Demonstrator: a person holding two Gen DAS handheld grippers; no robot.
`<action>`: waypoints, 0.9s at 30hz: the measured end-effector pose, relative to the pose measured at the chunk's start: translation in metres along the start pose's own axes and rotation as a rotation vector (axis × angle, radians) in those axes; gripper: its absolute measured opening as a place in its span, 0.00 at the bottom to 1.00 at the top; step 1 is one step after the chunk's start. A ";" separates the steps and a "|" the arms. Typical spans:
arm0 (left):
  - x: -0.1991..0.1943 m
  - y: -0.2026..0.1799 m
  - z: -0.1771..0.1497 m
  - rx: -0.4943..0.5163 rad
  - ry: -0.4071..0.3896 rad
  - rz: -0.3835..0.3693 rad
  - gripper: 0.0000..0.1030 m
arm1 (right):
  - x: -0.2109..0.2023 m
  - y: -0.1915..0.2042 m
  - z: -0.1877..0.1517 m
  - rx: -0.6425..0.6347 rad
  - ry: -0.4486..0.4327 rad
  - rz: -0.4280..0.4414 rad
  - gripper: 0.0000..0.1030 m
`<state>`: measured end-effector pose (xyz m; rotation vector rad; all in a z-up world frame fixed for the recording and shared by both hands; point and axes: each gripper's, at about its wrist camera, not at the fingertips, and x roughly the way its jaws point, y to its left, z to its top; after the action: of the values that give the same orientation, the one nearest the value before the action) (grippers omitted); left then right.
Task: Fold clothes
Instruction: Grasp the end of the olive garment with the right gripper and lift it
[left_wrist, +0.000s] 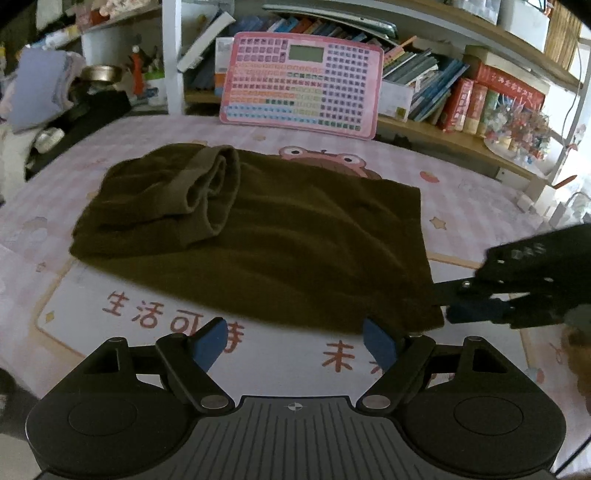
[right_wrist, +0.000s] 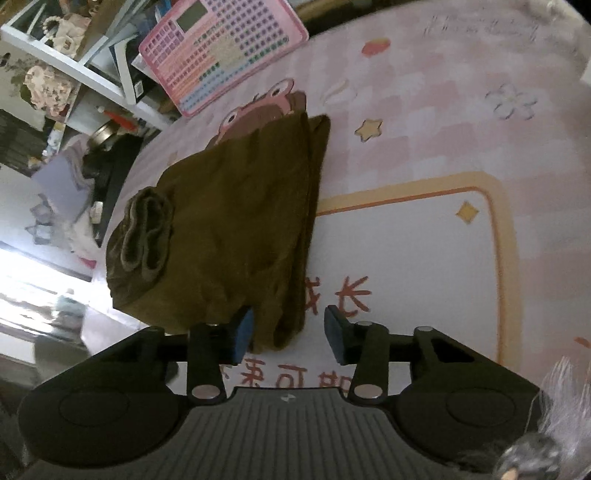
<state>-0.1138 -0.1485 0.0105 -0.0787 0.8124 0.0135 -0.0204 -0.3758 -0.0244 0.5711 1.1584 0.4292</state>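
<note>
Bookshelves (left_wrist: 461, 92) are backing a pink cartoon-print counter (left_wrist: 461, 192) where a folded olive sweater (left_wrist: 258, 236) is lying. Left claw (left_wrist: 295, 343) is hovering open by its near edge; right claw (right_wrist: 288, 334) is gaping around its corner.

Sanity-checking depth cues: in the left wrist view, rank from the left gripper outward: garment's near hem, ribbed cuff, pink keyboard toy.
From the left gripper:
1. Near hem of the brown garment, just ahead, centre-right.
2. Ribbed cuff, farther, left of centre, on top of the garment.
3. Pink keyboard toy, farthest, propped against the bookshelf.
</note>
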 end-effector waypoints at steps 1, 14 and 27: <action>-0.002 -0.003 -0.001 0.010 -0.003 0.008 0.80 | 0.004 -0.002 0.003 0.015 0.017 0.009 0.30; 0.018 -0.056 0.007 0.261 0.007 0.048 0.80 | 0.012 -0.009 0.028 0.093 0.087 0.191 0.08; 0.065 -0.109 0.014 0.638 -0.039 0.135 0.26 | 0.004 0.004 0.039 0.060 0.087 0.242 0.08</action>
<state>-0.0539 -0.2574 -0.0199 0.5767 0.7500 -0.1160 0.0171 -0.3778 -0.0134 0.7552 1.1927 0.6336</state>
